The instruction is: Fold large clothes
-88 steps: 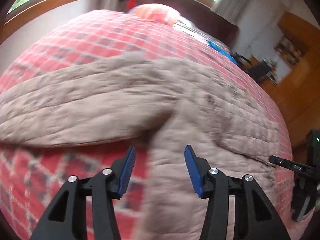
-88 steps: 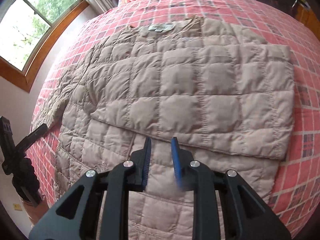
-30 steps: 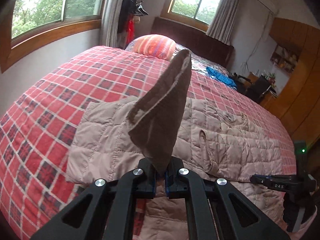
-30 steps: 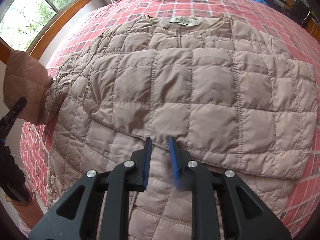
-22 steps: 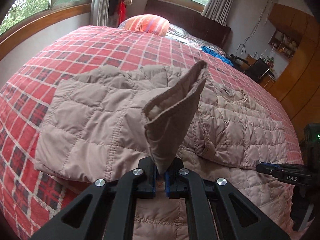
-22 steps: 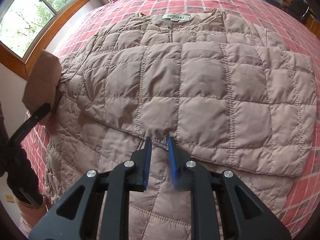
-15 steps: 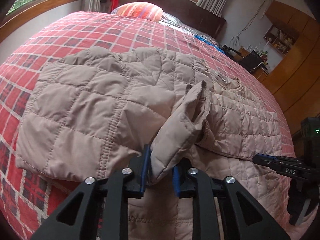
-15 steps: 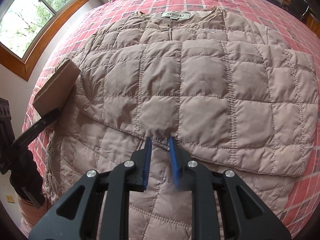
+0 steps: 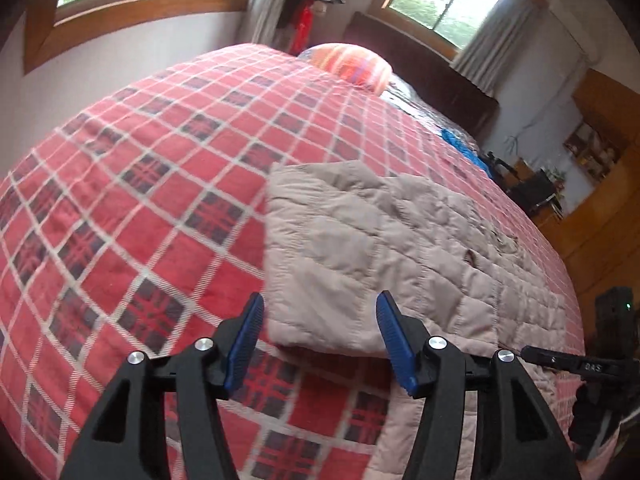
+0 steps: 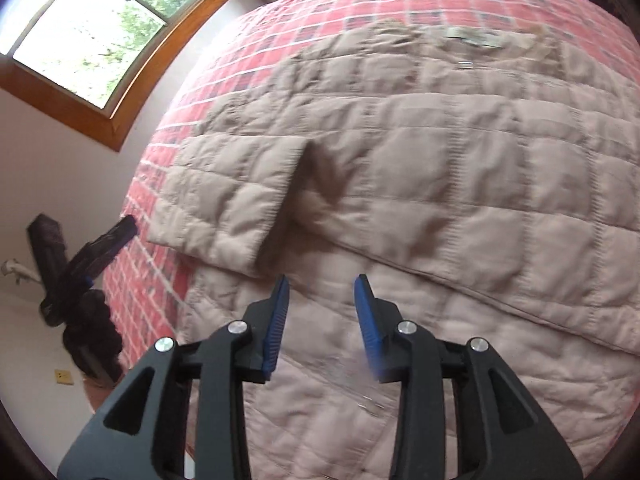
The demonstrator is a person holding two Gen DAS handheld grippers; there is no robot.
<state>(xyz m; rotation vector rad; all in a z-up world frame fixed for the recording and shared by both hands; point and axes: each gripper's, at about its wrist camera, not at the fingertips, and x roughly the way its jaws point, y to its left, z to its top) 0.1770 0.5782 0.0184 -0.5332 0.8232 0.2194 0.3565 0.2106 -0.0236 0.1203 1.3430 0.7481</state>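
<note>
Beige quilted puffer jacket (image 10: 440,184) lay spread on the red plaid bedspread (image 9: 160,184). Left tongs (image 9: 320,340), clamped on the sleeve cuff half a second earlier, had released it and stood wide apart, empty, just short of the folded sleeve (image 10: 228,200), which now rested flat across the jacket body. Right tongs (image 10: 322,320) had also spread wider, holding nothing, above the lower panel.
</note>
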